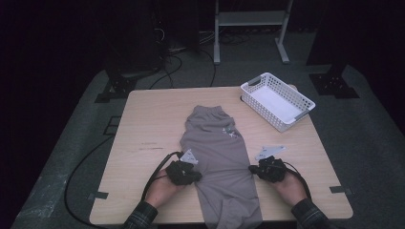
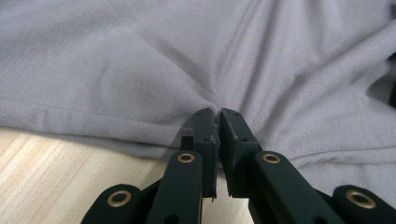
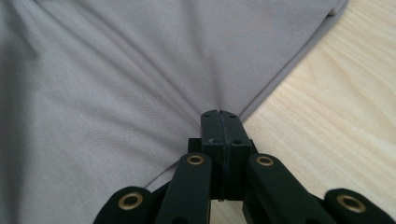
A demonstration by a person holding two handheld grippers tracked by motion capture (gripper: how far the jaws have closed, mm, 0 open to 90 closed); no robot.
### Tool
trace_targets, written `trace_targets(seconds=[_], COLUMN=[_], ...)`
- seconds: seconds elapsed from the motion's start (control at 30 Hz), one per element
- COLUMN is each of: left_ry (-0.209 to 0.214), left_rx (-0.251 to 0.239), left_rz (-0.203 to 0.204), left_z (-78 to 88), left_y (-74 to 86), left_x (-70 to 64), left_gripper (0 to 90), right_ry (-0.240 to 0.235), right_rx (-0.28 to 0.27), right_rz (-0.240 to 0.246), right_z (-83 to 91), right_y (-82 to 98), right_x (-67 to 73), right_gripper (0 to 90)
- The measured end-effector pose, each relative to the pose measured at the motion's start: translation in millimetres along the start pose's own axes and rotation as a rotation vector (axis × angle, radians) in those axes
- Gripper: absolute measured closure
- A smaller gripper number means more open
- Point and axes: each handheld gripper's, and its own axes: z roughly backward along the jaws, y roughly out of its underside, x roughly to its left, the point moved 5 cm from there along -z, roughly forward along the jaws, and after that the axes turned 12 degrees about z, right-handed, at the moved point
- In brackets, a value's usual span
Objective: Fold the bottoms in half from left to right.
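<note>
Grey garment [image 1: 222, 157] spread flat on wooden bench [image 1: 148, 124]; left gripper [image 2: 218, 114] clenched on its hem, right gripper [image 3: 219, 114] clenched on opposite edge.

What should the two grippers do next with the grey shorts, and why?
Probably lift both edges together and fold them toward the waistband. The left gripper and right gripper are each shut on an edge of the grey shorts, which lie flat on the table.
</note>
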Motion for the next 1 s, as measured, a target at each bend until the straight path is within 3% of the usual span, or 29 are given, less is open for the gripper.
trace_targets(seconds=[0.13,0.3,0.43,0.87,1.0], left_ry=[-0.032,-0.067,-0.137,-0.279,-0.351], left_rx=[-0.004,-0.012,-0.03,-0.085,-0.076], left_rz=[-0.022,-0.025,-0.029,0.012,-0.02], left_z=[-1.5,-3.0,-6.5,-19.3,-24.3], left_y=[-2.3,-8.0,-20.0,-59.4,-72.6], left_x=[0.6,9.9,28.8,91.7,106.7], left_gripper=[85.8,86.0,86.0,85.9,85.8], right_ry=[0.038,0.061,0.087,0.14,0.164], right_rx=[0.01,0.011,0.011,-0.005,0.003], right_rz=[0.039,0.043,0.037,-0.017,-0.014], right_z=[-2.5,-9.8,-17.6,-58.0,-70.6], right_y=[-3.4,-10.0,-16.3,-51.9,-63.7], right_x=[2.4,-7.4,-19.3,-76.1,-92.8], right_gripper=[89.1,89.1,89.1,89.1,89.1])
